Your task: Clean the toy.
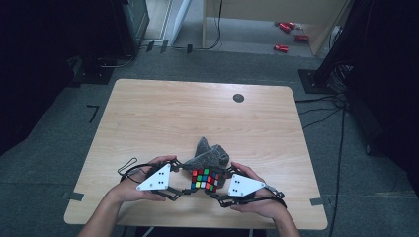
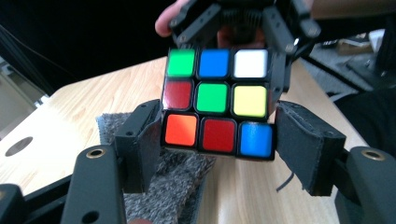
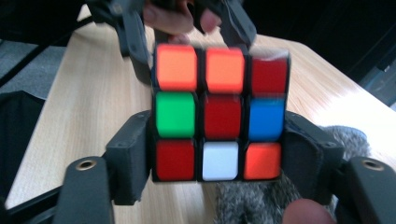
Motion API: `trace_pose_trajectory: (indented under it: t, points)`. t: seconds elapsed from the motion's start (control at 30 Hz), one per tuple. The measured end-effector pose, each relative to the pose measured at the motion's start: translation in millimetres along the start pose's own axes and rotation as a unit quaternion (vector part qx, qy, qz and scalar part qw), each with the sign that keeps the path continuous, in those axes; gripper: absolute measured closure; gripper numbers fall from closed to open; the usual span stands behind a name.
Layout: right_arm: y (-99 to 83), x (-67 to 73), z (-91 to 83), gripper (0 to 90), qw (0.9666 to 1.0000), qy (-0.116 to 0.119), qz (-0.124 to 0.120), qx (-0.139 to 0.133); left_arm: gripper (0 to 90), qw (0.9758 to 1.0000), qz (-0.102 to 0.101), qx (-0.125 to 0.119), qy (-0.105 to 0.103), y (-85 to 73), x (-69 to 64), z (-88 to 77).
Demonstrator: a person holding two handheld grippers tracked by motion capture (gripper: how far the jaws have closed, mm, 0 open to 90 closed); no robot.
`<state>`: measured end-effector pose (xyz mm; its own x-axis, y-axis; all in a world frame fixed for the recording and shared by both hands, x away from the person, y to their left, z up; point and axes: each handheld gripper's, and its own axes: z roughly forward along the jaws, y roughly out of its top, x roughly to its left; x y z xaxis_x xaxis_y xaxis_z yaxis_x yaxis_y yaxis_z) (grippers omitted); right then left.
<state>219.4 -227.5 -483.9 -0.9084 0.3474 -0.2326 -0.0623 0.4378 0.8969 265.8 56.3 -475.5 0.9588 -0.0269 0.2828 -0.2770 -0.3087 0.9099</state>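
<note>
A scrambled Rubik's cube point(image 1: 205, 179) hangs just above the wooden table point(image 1: 173, 113), near its front edge, between the two hand-held grippers. My left gripper point(image 1: 190, 183) comes in from the left. In the left gripper view its pads point(image 2: 145, 140) press both sides of the bottom row of the cube point(image 2: 212, 97). My right gripper point(image 1: 221, 186) comes in from the right. In the right gripper view its pads point(image 3: 133, 158) clamp the lower rows of the cube point(image 3: 219, 112). Each gripper view has the opposite gripper and fingers behind the cube.
A crumpled grey cloth point(image 1: 210, 153) lies on the table just behind the cube. A dark round hole point(image 1: 238, 98) sits near the table's far edge. On the floor beyond are cables, dark stands and red cans point(image 1: 286, 37).
</note>
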Motion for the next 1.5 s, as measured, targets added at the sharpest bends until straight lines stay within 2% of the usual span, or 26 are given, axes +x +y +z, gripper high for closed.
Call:
trace_pose_trajectory:
  t: [0.23,0.37,0.43,0.47,0.5,0.53,0.57,0.6,0.63,0.73,0.8,0.9,0.97,1.03,1.13,1.33,1.5]
  points:
    - [-2.1,-0.6,1.2,32.2,1.0,0.002,0.004,-0.002,36.0,1.0,-0.004,0.007,-0.004,-1.1,-0.2,0.5]
    - [-3.2,2.1,4.9,30.5,0.9999,0.004,-0.007,0.008,36.0,0.9999,-0.008,0.006,-0.012,-0.4,-1.5,2.5]
    - [-4.4,3.4,6.2,31.7,0.9997,0.0,-0.018,0.013,36.0,0.9999,-0.011,0.008,-0.009,-1.1,-1.6,3.0]
    - [-4.7,3.8,5.2,33.9,0.9996,0.001,-0.026,0.009,61.8,0.9996,-0.026,-0.01,-0.006,-1.0,3.2,0.7]
    - [-4.1,5.7,4.8,34.1,0.9994,0.011,-0.032,0.012,74.0,0.998,-0.052,-0.035,-0.005,-0.7,6.8,-1.9]
    - [-3.1,8.1,5.6,34.2,0.999,0.014,-0.039,0.016,71.2,0.9975,-0.053,-0.046,-0.001,0.1,7.9,-4.1]
    - [-2.0,10.4,6.9,34.3,0.9986,0.01,-0.049,0.016,67.5,0.9979,-0.052,-0.039,0.001,1.3,7.3,-5.0]
    - [-0.3,11.4,7.7,34.4,0.9985,0.006,-0.052,0.015,60.1,0.9983,-0.051,-0.026,0.005,2.2,5.9,-5.1]
    - [1.3,11.0,7.7,34.4,0.9987,0.0,-0.05,0.011,52.0,0.9983,-0.054,-0.019,0.007,2.1,5.1,-5.0]
    - [4.0,5.3,2.1,34.5,0.999,-0.02,-0.038,-0.005,42.7,0.9981,-0.058,-0.015,0.018,-0.6,4.4,-4.5]
    - [4.2,1.2,-5.2,34.5,0.999,-0.031,-0.026,-0.017,32.0,0.998,-0.056,-0.003,0.03,-1.1,3.9,-3.0]
    - [5.4,0.4,-7.5,34.5,0.999,-0.031,-0.021,-0.023,27.2,0.9984,-0.043,0.015,0.035,-1.5,1.1,2.2]
    - [6.8,0.4,-6.9,34.5,0.999,-0.032,-0.016,-0.026,25.6,0.9983,-0.026,0.036,0.038,-2.2,-2.3,8.1]
    - [7.5,0.5,-5.8,34.5,0.9992,-0.026,-0.007,-0.03,24.7,0.9983,-0.017,0.043,0.036,-2.6,-4.6,11.8]
    - [7.7,1.1,-5.0,34.5,0.9994,-0.019,-0.001,-0.03,24.2,0.9985,-0.006,0.039,0.037,-1.2,-5.8,12.4]
    - [8.3,-0.2,-5.6,34.5,0.9989,0.003,0.031,-0.036,28.1,0.9984,0.02,0.042,0.034,-0.5,-8.7,13.3]
    - [7.8,0.5,-4.2,34.5,0.9991,0.005,0.027,-0.032,29.8,0.9978,0.024,0.053,0.033,-2.5,-8.3,13.8]
